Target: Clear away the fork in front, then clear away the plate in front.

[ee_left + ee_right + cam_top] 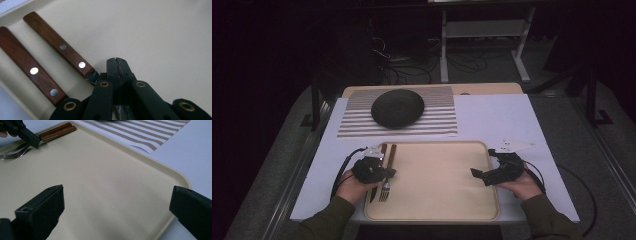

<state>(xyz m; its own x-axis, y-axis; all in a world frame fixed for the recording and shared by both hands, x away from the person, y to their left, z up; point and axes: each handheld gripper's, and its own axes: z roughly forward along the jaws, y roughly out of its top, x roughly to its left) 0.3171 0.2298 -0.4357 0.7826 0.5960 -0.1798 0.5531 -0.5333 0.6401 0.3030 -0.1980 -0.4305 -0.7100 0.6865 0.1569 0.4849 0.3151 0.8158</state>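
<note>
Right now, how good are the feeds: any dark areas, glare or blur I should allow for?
High view: room black, only the table lit, tray clear. Left gripper view: handles sharp, rivets glare white, left tool soft up close. Right gripper view: evenly lit, right tool blurred, fork faint.

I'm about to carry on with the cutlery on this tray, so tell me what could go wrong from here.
1. The left gripper has its jaws shut near the metal neck of one wooden-handled utensil; a grip there could let it swing or slip.
2. The second wooden-handled utensil lies right beside it and may get nudged.
3. The beige plastic tray reaches the table's near edge, so a push might slide it off.
</note>
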